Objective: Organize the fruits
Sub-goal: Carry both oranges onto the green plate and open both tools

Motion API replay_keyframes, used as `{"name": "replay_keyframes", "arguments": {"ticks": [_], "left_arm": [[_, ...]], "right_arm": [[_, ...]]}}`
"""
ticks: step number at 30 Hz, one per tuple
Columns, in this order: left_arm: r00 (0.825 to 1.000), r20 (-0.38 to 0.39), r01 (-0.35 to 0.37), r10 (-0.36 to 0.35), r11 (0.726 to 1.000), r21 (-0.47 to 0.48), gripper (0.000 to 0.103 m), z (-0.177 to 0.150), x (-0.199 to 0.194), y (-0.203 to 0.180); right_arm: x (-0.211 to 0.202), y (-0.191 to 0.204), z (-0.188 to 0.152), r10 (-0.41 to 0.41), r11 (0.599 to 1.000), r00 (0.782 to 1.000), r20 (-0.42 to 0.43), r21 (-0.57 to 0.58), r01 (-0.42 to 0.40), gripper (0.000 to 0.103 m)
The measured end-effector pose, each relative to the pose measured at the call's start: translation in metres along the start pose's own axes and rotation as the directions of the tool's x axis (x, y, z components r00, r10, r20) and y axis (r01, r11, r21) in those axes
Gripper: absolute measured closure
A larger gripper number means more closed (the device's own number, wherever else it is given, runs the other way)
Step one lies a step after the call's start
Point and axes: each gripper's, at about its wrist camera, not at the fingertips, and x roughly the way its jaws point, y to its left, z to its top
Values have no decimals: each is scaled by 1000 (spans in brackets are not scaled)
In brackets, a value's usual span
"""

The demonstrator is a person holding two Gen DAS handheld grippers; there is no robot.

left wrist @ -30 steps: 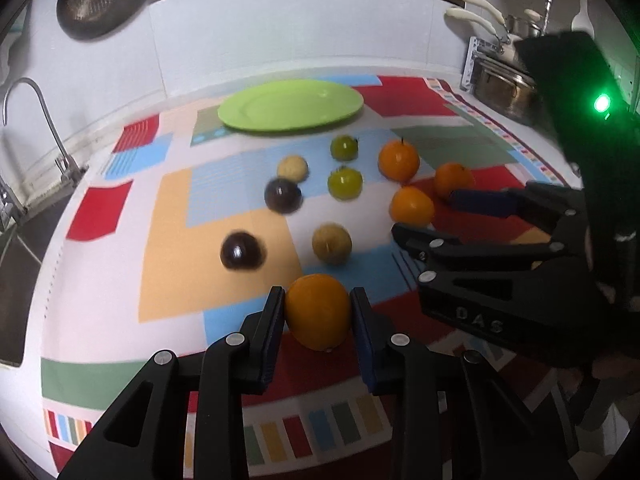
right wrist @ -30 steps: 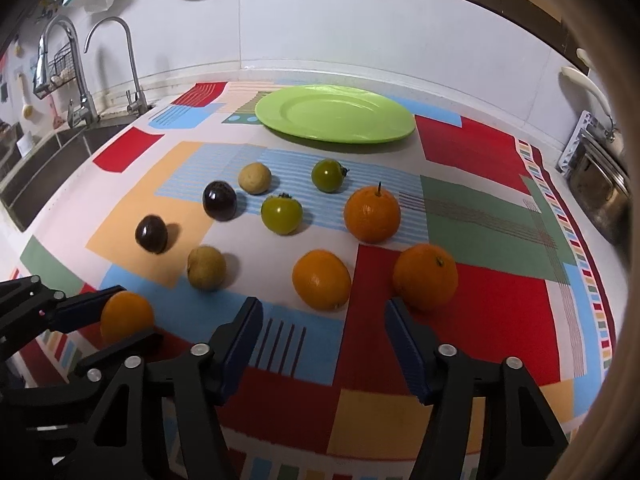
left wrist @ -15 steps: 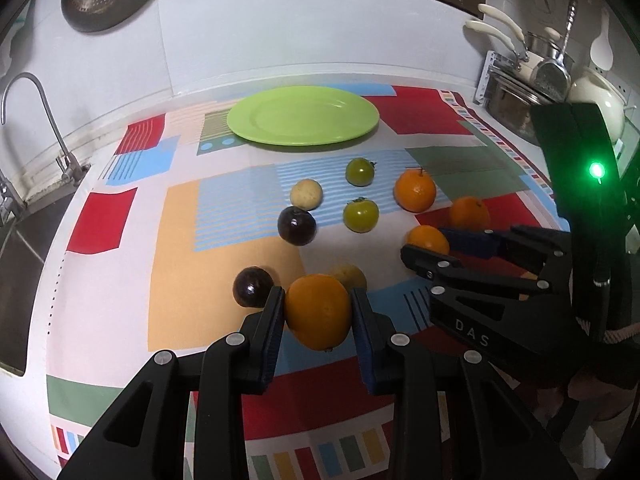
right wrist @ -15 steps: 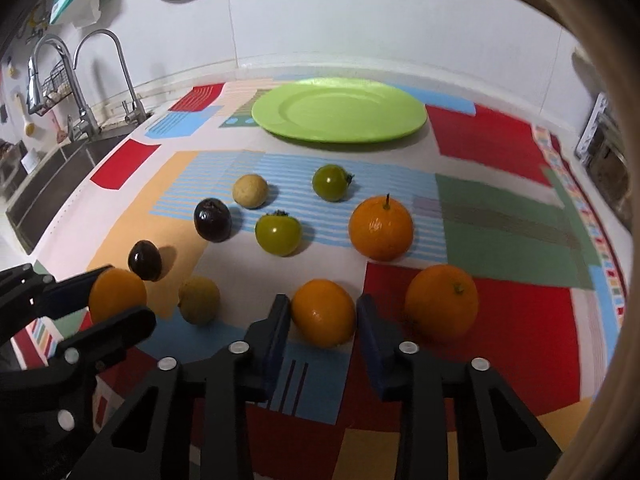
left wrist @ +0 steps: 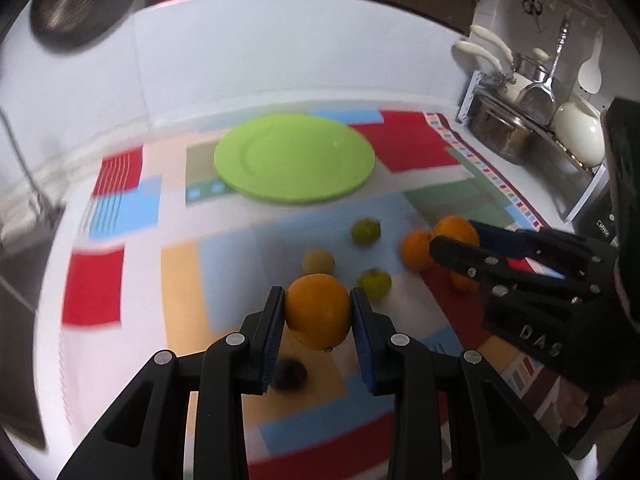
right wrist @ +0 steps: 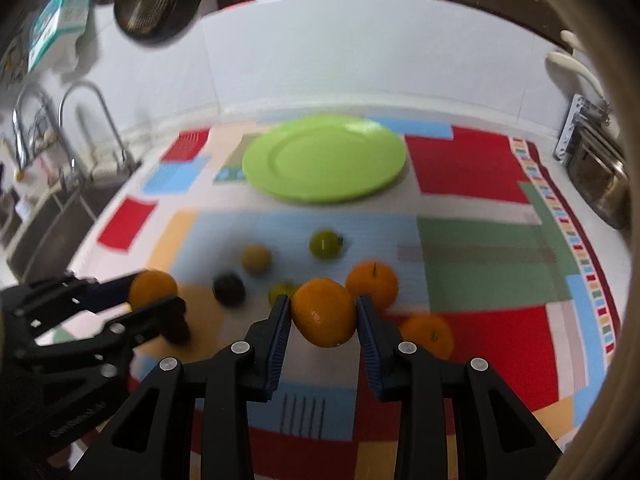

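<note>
I am holding a round orange fruit pinched between the blue pads of my left gripper, and it is hanging clear above the patchwork cloth of red, blue, green and yellow blocks. My right gripper is clamping a second smooth orange in the same way, both pads pressing on its sides, also off the cloth. From the left wrist view I am seeing the right gripper at the right edge with its orange at its tips. The flat lime-green plate is sitting bare at the far end of the cloth, well apart from both held fruits. Between the plate and my grippers, a stemmed orange, another orange, two small green tomato-like fruits, a pale yellowish round fruit and a dark purple round fruit are lying scattered on the cloth, blurred.
</note>
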Motion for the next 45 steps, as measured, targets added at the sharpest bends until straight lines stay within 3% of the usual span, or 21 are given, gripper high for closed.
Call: {"name": "replay_keyframes", "arguments": {"ticks": [4, 10, 20, 27, 37, 39, 43, 45], "left_arm": [[1000, 14, -7, 7, 999, 41, 70, 31, 7, 5], [1000, -3, -13, 14, 1000, 23, 70, 81, 36, 13], [996, -18, -88, 88, 996, 7, 70, 159, 113, 34], [992, -100, -84, 82, 996, -18, 70, 168, 171, 52], [988, -136, -75, 73, 997, -7, 70, 170, 205, 62], [989, -123, -82, 81, 997, -1, 65, 171, 204, 63], [988, -106, -108, 109, 994, 9, 44, 171, 198, 61], [989, -86, -121, 122, 993, 16, 44, 169, 186, 60]], "right_arm": [[-3, 0, 30, -25, 1000, 999, 34, 10, 24, 69], [15, -7, 81, -10, 999, 999, 38, -39, 12, 69], [100, -40, 160, 51, 996, 996, -75, -72, -56, 69], [153, -48, 183, 39, 992, 992, -120, -112, -52, 69], [198, -54, 185, 54, 991, 982, -180, -113, -75, 69], [201, -52, 184, 47, 990, 982, -181, -119, -70, 69], [194, -51, 183, 43, 993, 984, -172, -104, -62, 68], [186, -53, 183, 45, 995, 985, -164, -82, -59, 67]]}}
